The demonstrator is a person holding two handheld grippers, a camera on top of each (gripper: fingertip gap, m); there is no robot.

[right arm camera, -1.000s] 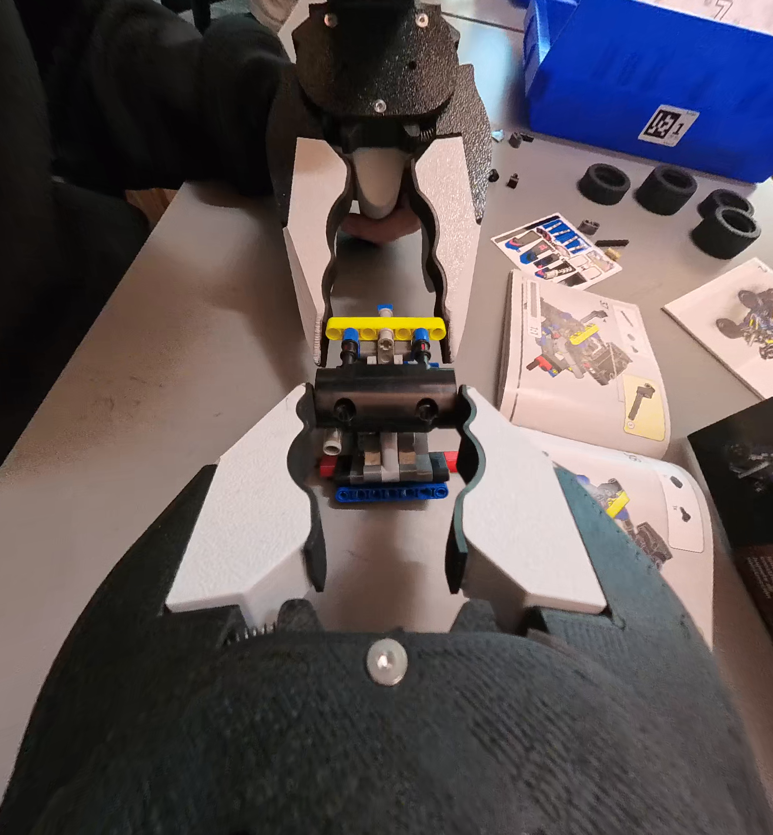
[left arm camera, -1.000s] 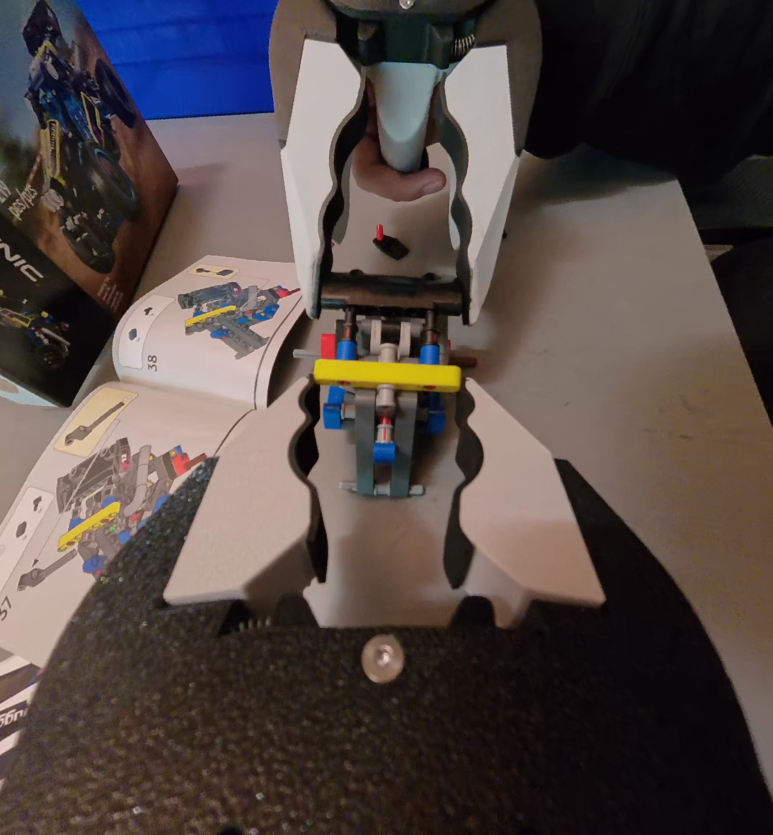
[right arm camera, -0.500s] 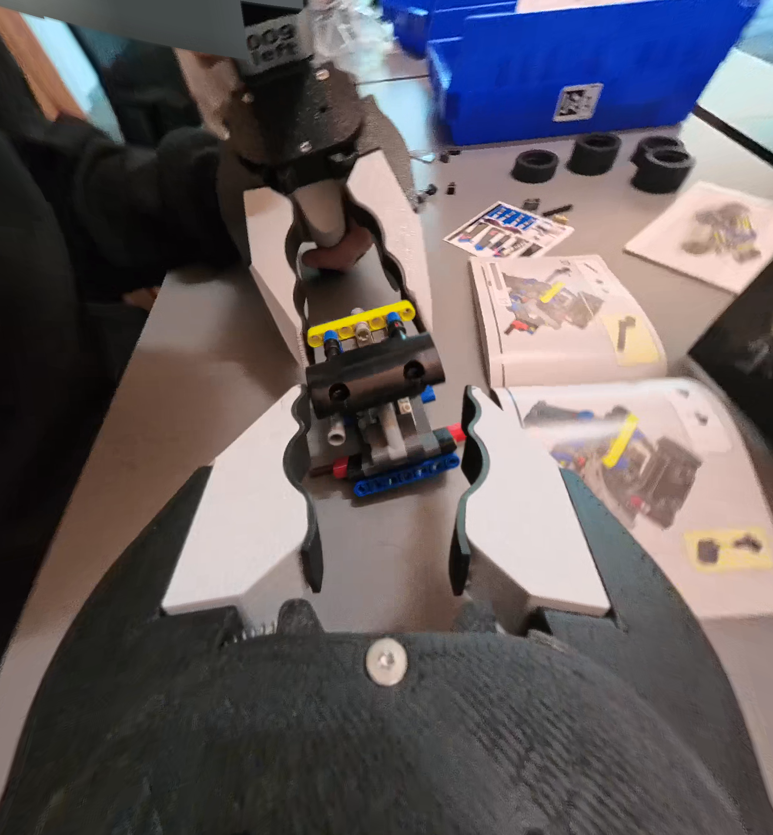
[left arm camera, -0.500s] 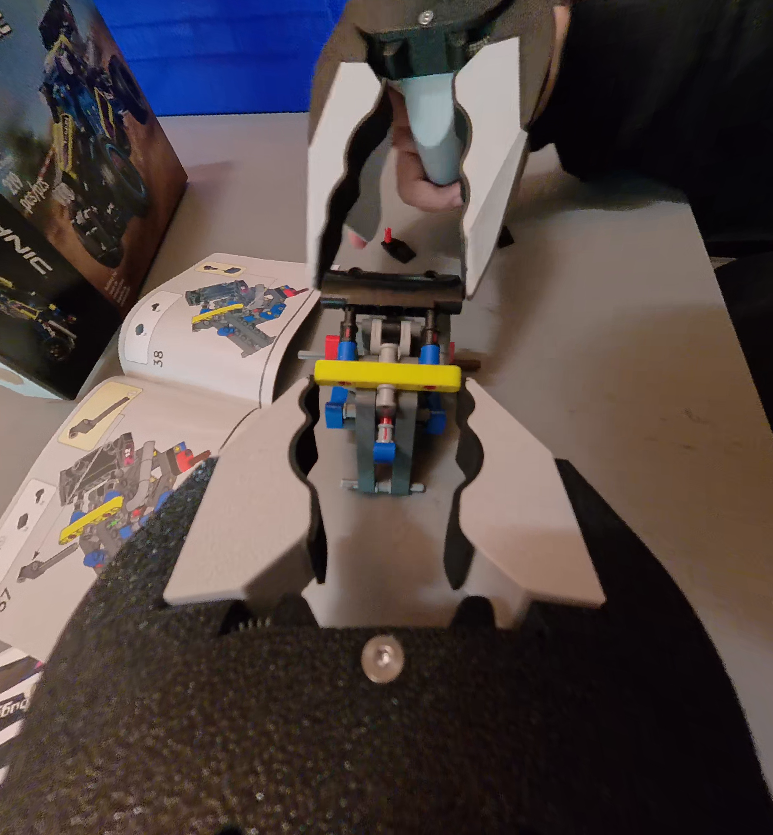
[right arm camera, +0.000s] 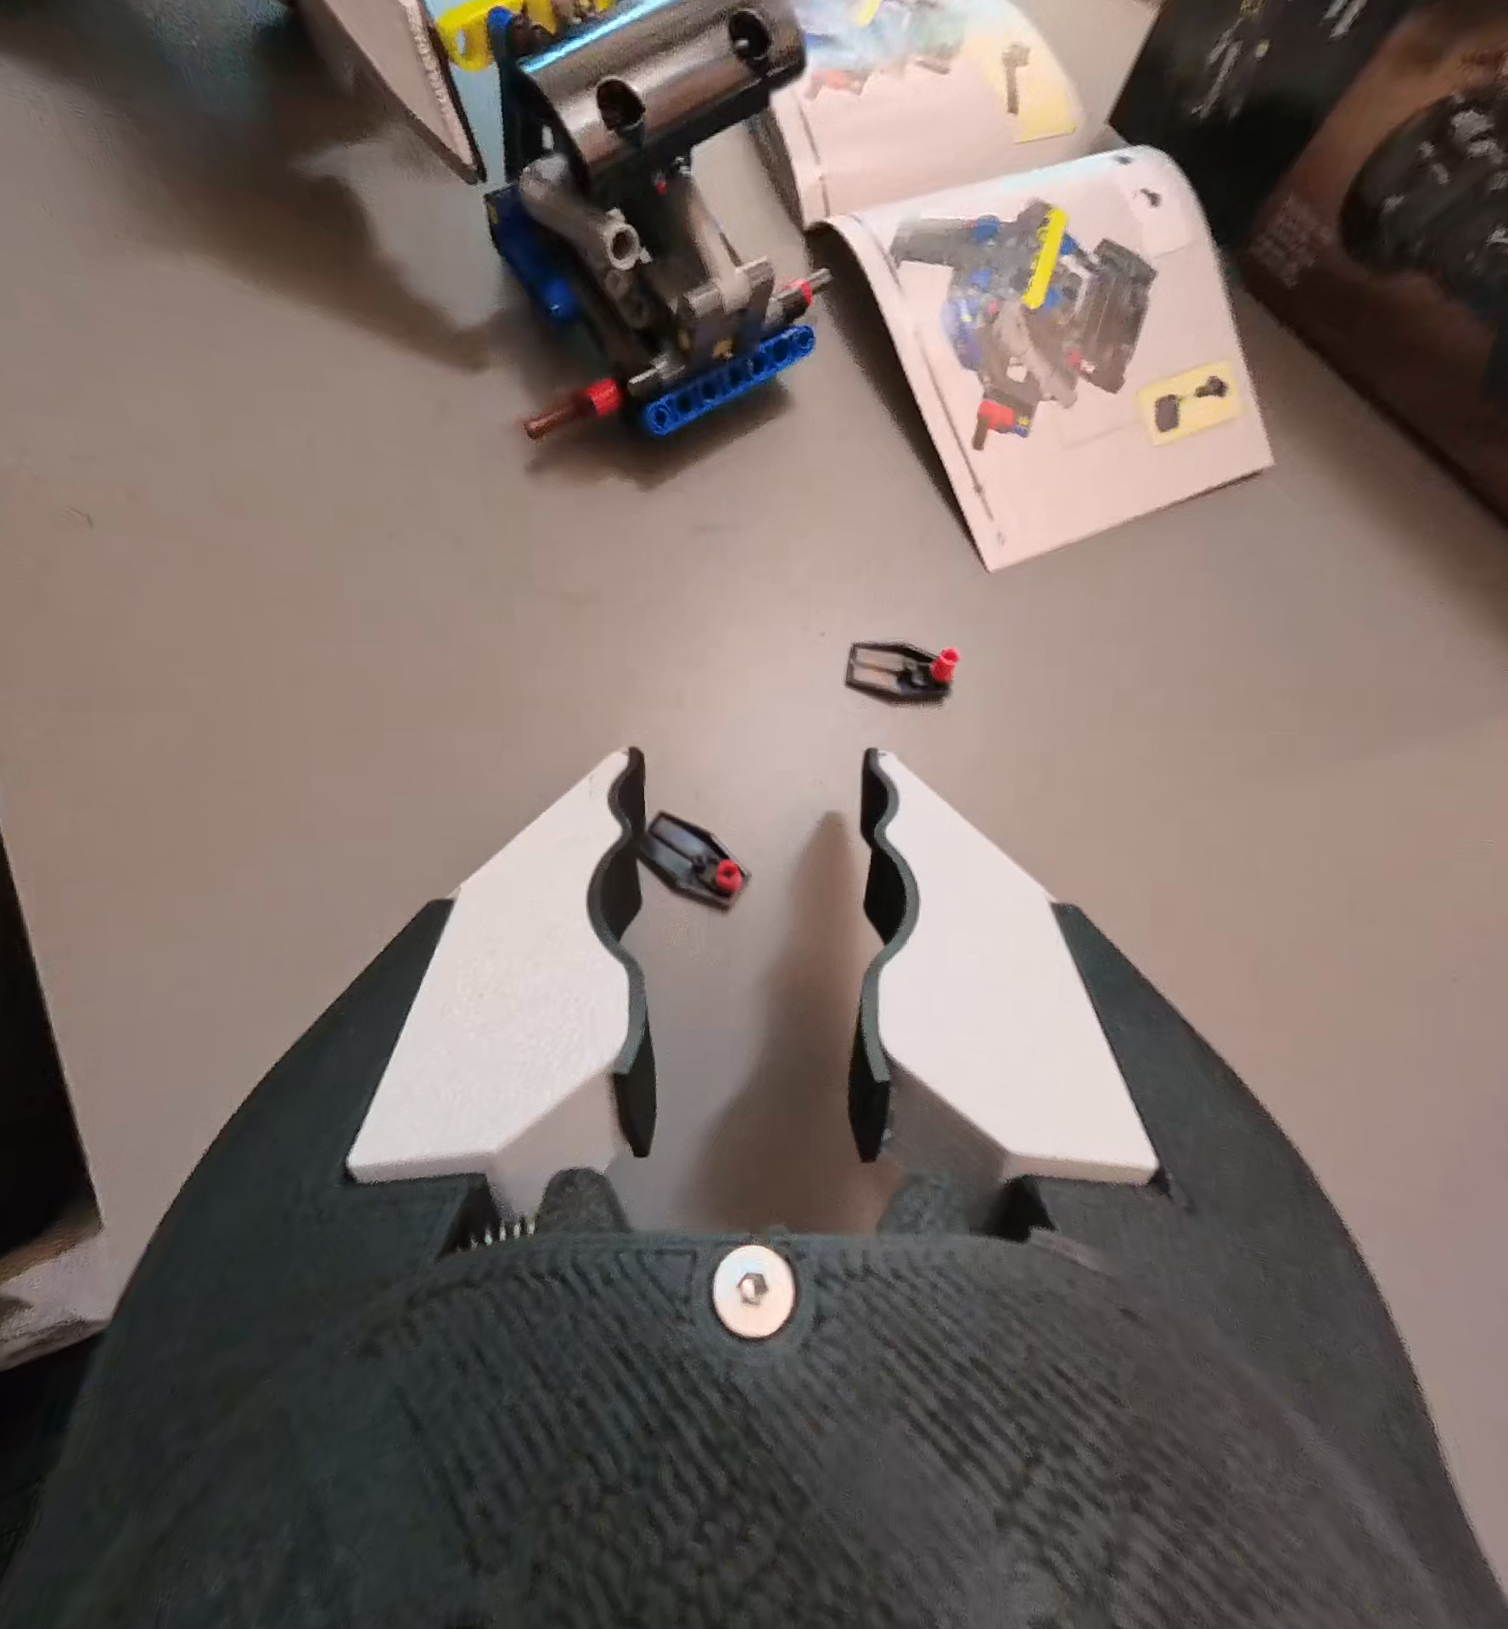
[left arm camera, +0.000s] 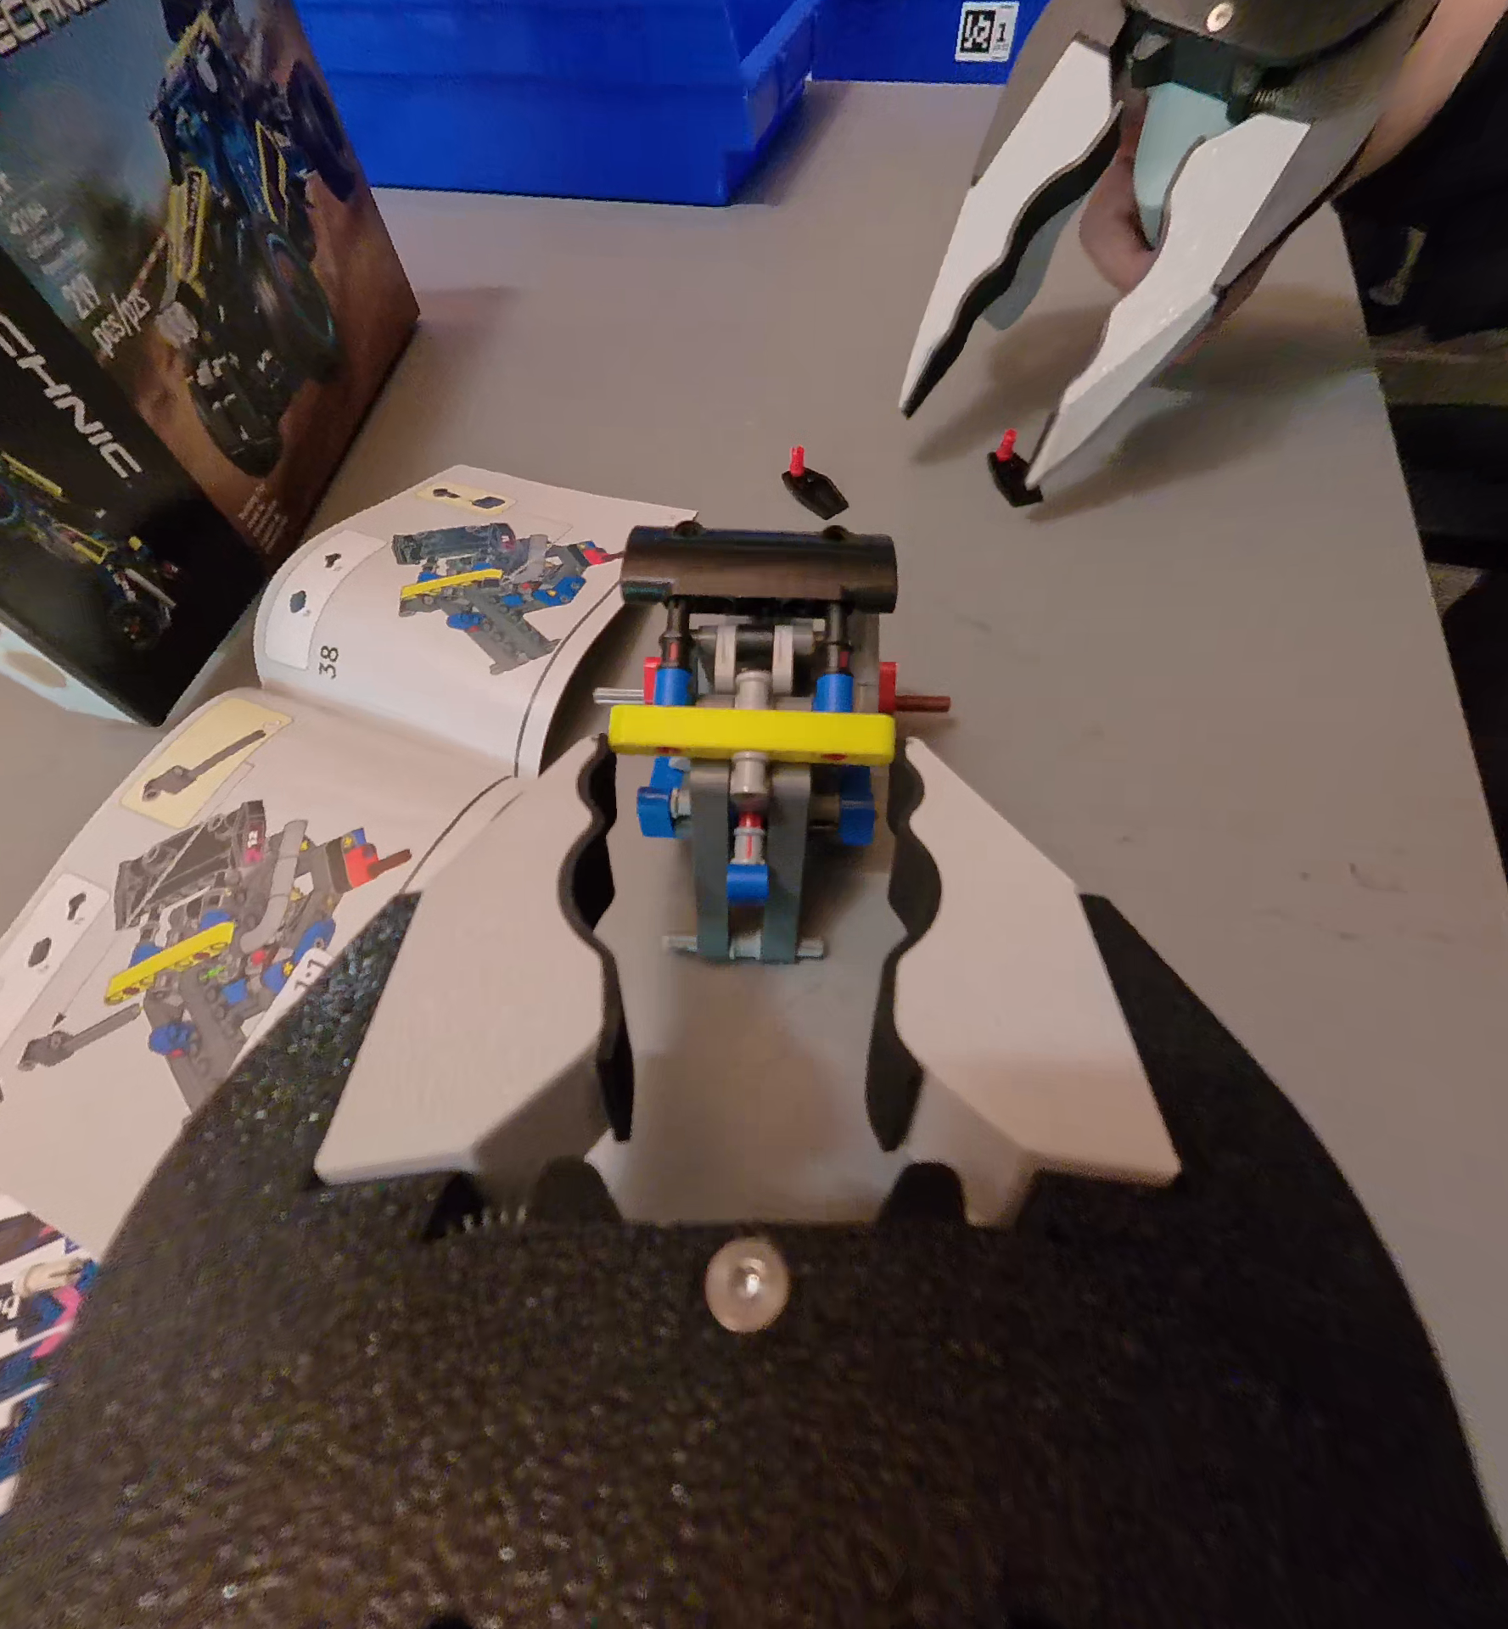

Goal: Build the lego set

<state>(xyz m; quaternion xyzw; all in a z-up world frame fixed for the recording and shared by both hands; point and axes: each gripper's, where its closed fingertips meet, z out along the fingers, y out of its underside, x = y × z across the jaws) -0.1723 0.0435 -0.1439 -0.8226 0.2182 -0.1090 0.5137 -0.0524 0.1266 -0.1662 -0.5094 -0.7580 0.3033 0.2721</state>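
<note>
Between the left tool's (left arm camera: 750, 749) fingers stood a partly built brick model (left arm camera: 754, 758), its yellow beam (left arm camera: 750, 733) spanning the gap at the fingertips and its black cylinder (left arm camera: 759, 564) just past them; the fingers flanked the yellow beam closely, but whether they pressed on it could not be told. To that tool's left lay an open booklet (left arm camera: 230, 793), with a set box (left arm camera: 115, 308) farther off and blue bins (left arm camera: 556, 88) beyond. Over the grey table (right arm camera: 292, 617) the right tool (right arm camera: 752, 758) was open and gripped nothing. A small black piece with a red pin (right arm camera: 695, 862) lay on the table between its fingers, right beside the left one (right arm camera: 556, 926) and well clear of the other. A second such piece (right arm camera: 900, 674) lay just ahead and to the right of the tips. Farther ahead stood the model (right arm camera: 662, 264), with the booklet (right arm camera: 1041, 335) to its right.
</note>
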